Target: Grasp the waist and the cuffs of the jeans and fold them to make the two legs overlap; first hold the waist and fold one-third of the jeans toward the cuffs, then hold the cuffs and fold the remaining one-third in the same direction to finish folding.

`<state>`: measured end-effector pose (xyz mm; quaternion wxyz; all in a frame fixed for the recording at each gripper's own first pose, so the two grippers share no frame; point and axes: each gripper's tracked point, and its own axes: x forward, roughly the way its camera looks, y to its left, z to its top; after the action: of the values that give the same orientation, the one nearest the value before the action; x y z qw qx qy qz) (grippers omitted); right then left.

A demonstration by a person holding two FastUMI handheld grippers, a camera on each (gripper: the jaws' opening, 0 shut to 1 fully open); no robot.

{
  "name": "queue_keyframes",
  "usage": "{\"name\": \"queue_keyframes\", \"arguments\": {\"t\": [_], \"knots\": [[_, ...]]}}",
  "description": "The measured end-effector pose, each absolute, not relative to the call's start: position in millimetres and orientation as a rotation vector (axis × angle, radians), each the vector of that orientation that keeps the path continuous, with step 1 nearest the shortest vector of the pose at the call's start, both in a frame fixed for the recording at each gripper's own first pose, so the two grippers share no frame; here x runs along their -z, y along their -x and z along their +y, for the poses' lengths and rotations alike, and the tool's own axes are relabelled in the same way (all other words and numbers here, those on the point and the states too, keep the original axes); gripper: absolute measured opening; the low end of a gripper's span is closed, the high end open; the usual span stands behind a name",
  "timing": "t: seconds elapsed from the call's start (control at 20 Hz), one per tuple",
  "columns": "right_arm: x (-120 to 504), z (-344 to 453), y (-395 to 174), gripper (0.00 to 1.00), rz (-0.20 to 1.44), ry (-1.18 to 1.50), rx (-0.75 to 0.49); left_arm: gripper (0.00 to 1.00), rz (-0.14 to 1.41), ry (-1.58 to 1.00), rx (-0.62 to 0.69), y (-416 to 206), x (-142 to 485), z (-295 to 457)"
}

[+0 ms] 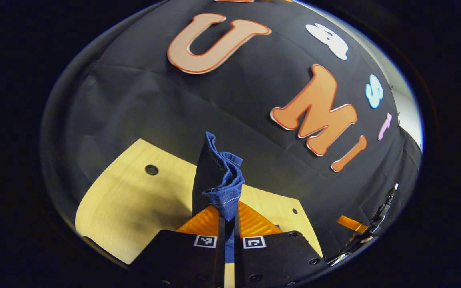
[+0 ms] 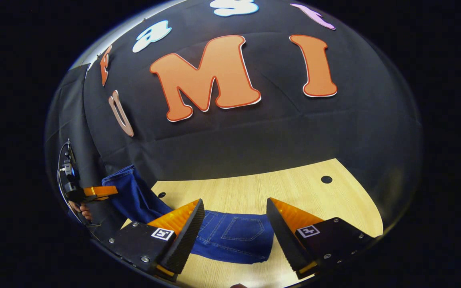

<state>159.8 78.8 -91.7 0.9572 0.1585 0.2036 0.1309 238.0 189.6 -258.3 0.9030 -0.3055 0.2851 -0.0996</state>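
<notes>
The left tongs [image 1: 227, 224] pinch a bunched hem of the jeans [image 2: 234, 236] above the tabletop [image 2: 286, 188] to carry it over, while the right tongs [image 2: 234, 240] hang spread above the waist, ready to take it.

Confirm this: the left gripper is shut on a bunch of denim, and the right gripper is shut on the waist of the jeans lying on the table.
Wrong about the right gripper: in the right gripper view its fingers stand wide apart, open above the jeans on the table, gripping nothing. The left gripper is indeed shut on bunched denim.
</notes>
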Motion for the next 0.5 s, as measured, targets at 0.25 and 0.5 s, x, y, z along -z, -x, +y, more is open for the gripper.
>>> {"name": "queue_keyframes", "arguments": {"t": [0.25, 0.5], "knots": [[96, 55, -161, 0.96, 0.410, -0.353, -0.267, 0.09, 0.606, 0.601, 0.252, -255, 246, 133], [102, 36, -162, 0.96, 0.409, -0.374, -0.269, 0.06, 0.644, 0.478, 0.287, -275, 245, 65]]}}
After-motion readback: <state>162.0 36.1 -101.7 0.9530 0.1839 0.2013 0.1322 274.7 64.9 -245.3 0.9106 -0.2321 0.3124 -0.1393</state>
